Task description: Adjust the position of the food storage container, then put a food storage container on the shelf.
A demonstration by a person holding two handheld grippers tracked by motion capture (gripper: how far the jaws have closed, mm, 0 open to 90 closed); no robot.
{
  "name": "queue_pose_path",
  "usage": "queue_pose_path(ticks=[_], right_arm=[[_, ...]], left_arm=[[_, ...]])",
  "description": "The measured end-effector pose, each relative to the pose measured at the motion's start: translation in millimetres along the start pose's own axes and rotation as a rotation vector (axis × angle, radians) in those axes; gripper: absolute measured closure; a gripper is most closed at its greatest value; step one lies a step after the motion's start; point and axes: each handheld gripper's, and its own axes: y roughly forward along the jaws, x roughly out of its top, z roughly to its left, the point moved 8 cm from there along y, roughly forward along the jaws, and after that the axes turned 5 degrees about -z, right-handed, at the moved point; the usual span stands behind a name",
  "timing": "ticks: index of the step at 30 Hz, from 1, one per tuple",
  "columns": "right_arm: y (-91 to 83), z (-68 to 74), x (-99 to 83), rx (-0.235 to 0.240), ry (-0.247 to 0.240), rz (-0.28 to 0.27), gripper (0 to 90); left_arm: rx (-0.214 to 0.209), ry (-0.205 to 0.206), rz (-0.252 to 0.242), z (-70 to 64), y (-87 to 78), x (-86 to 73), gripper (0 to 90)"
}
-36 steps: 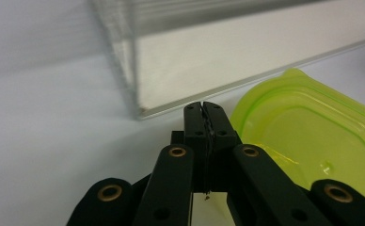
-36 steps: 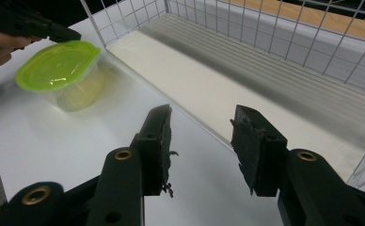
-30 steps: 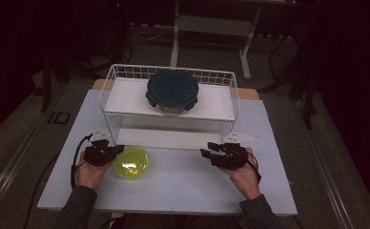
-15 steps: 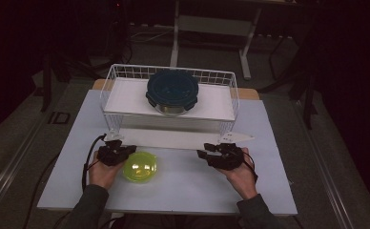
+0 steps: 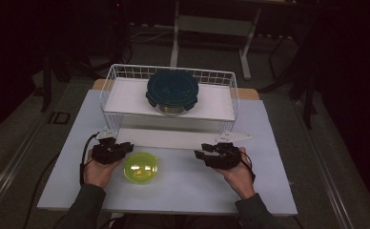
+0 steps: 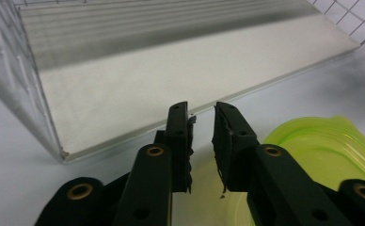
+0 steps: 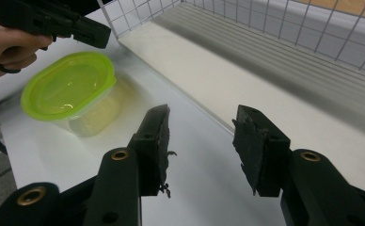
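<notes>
A clear tub with a lime-green lid (image 5: 141, 168) stands on the white table (image 5: 269, 191) near the front left. My left gripper (image 5: 128, 145) hovers just left of and behind it, jaws a narrow gap apart with nothing between them (image 6: 202, 117); the green lid (image 6: 321, 146) lies to its right. My right gripper (image 5: 200, 151) is held above the table to the tub's right, jaws wide apart and empty (image 7: 199, 122), with the tub (image 7: 67, 87) farther off to its left.
A white wire basket (image 5: 173, 71) stands at the back of the table, holding a round dark-blue lidded container (image 5: 172, 90) on a white base. A long white board (image 5: 173, 138) lies along the basket's front, just beyond both grippers.
The left gripper has moved right, closer to the green-lidded tub, which has shifted slightly right. The right gripper has drifted a little to the left.
</notes>
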Motion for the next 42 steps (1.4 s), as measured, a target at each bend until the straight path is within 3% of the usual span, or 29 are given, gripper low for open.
queue_pose_path(ticks=[11,18,24,31,42], right_arm=[[8.0,7.3,1.0,0.037,0.022,0.011,54.6],[11.5,9.9,1.6,0.047,0.022,0.016,54.7],[18.9,13.3,2.6,0.067,0.033,0.024,55.0],[25.9,18.1,3.6,0.087,0.053,0.038,55.1],[35.5,27.1,4.9,0.11,0.067,0.053,54.9]], left_arm=[[-0.045,-0.028,-0.031,-1.0,-20.1,5.4,67.0],[-0.069,-0.031,-0.032,-0.9,-27.0,6.2,65.4],[-0.098,-0.059,-0.062,-1.6,-37.5,7.7,64.7],[-0.122,-0.074,-0.055,-3.1,-45.4,3.4,63.1],[-0.126,-0.086,-0.066,-3.4,-55.5,-1.6,60.8]])
